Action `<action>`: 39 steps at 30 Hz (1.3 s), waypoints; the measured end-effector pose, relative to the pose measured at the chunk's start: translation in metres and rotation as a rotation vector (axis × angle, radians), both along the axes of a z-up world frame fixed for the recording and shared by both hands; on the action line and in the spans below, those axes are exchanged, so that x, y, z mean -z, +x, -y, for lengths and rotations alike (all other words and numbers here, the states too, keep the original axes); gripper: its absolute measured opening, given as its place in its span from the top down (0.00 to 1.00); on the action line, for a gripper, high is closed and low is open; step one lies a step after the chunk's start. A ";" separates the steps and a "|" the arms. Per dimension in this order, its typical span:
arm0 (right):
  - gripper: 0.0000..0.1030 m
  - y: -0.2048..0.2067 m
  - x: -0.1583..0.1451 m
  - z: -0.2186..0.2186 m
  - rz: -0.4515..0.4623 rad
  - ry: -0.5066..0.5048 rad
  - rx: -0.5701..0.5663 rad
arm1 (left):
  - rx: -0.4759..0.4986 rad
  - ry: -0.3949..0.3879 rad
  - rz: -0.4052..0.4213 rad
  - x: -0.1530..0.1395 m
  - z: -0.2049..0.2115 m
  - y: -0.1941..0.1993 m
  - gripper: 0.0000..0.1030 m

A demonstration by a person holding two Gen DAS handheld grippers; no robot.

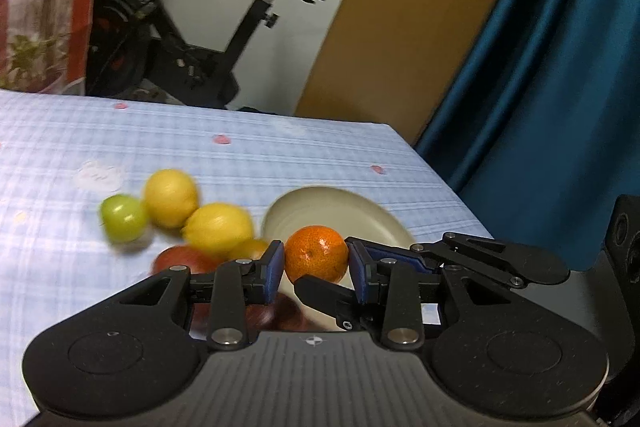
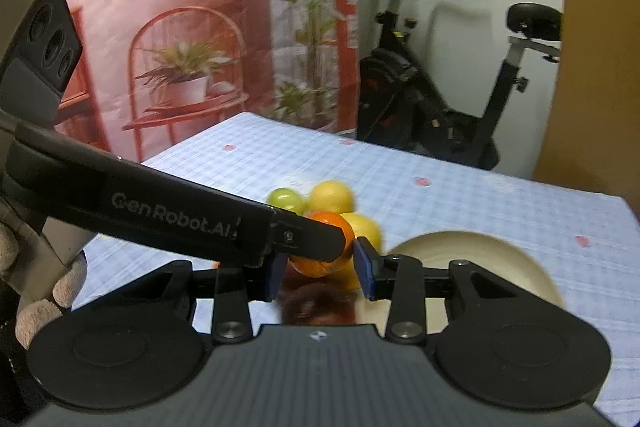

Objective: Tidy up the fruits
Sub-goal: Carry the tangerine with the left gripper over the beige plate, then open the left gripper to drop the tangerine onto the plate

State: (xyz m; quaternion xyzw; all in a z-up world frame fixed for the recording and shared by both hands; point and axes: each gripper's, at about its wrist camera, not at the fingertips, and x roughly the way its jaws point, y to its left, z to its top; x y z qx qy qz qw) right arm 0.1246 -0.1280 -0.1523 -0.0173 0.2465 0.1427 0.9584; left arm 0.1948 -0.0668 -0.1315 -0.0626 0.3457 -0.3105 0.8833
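Note:
A small orange (image 1: 316, 259) hangs above the table, pinched between the blue pads of my left gripper (image 1: 316, 261). My right gripper (image 2: 320, 267) is shut on the same orange (image 2: 320, 265), coming in from the right; one of its fingers (image 1: 320, 291) passes under the fruit in the left wrist view. In the right wrist view the left gripper's long black finger (image 2: 200, 215) crosses over the orange's top. A cream plate (image 1: 340, 211) lies just behind and to the right. On the cloth lie a green apple (image 1: 122, 217), two lemons (image 1: 170, 197) and a red apple (image 1: 180, 261).
The table wears a pale blue checked cloth (image 1: 240, 155); its right edge drops off beside a teal curtain (image 1: 540, 107). A dark red fruit (image 2: 316, 303) lies under the grippers. An exercise bike (image 2: 440, 107) stands beyond the far edge. A gloved hand (image 2: 36, 307) shows at left.

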 end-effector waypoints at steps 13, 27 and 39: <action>0.62 0.044 0.025 0.062 -0.060 0.034 0.104 | 0.044 0.046 -0.077 0.033 0.063 0.068 0.63; 0.62 0.089 0.057 0.078 -0.159 0.092 0.107 | -0.025 0.184 -0.135 0.060 0.091 0.106 0.62; 0.61 0.103 0.058 0.075 -0.178 0.064 0.116 | -0.115 0.214 -0.092 0.056 0.096 0.107 0.56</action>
